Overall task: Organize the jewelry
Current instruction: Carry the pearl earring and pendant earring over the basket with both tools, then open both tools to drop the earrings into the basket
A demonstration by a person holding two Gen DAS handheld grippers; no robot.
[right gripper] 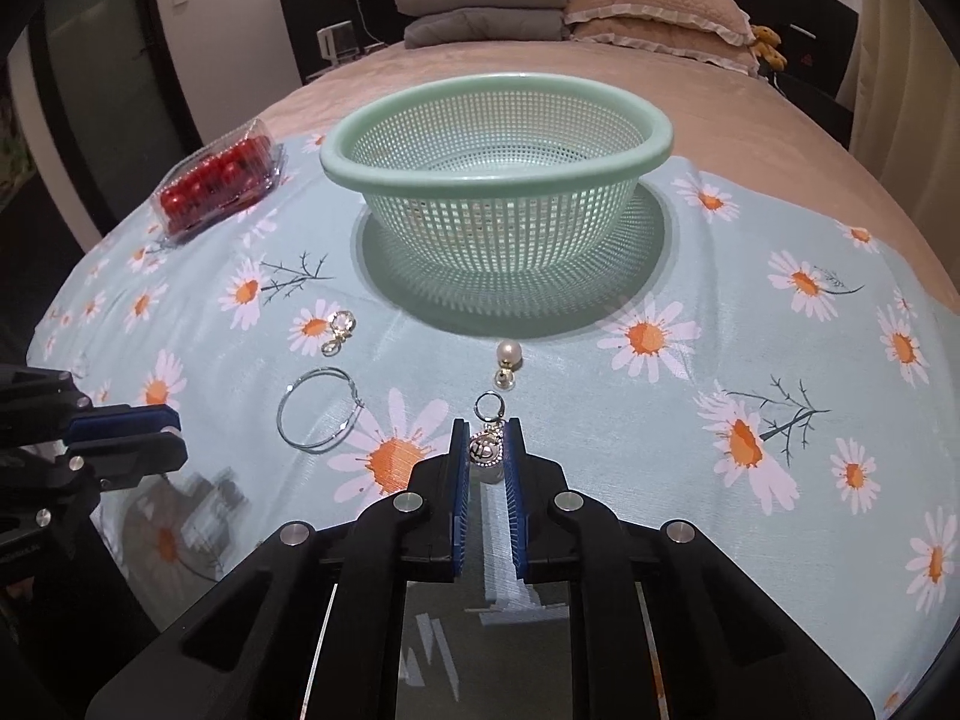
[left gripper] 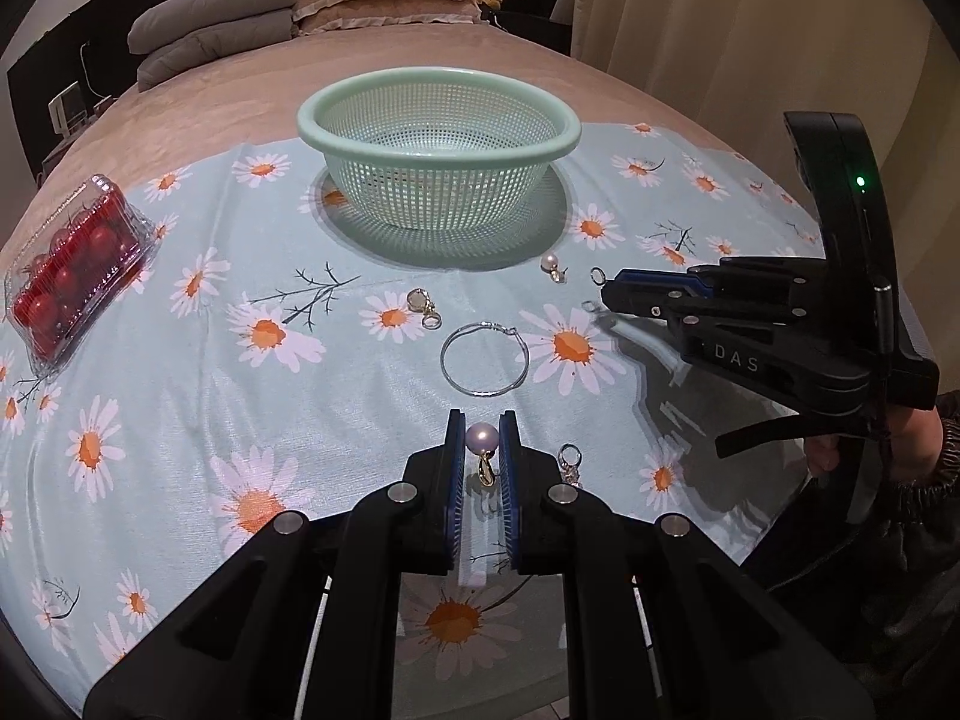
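Two grippers are at work, each with an earring between its fingers. Our left gripper (left gripper: pixel 482 438) has its blue pads either side of a pearl drop earring (left gripper: pixel 482 450), a pale lilac bead with a small gold hook beneath; whether the pads grip it or merely flank it, we cannot tell. Our right gripper (right gripper: pixel 486 447) brackets a silver charm earring (right gripper: pixel 486 450) in the same way, its ring poking out past the fingertips toward the green basket (right gripper: pixel 654 147); again we cannot tell whether contact is firm.

These pieces look very light and hard, and we judge the round pearl slippery, apt to squirt out if pinched off-centre. Taking it across its widest part seems safest; the thin hooks would likely bend.

Still on the daisy cloth (left gripper: pixel 180 420) in front of the basket lie a thin wire hoop (left gripper: pixel 485 361), a gold-rimmed round earring (left gripper: pixel 422 306) to the hoop's left and nearer the basket, and a white pearl stud (left gripper: pixel 552 267) close to the basket's base. The basket looks empty, so the sorting seems barely begun.
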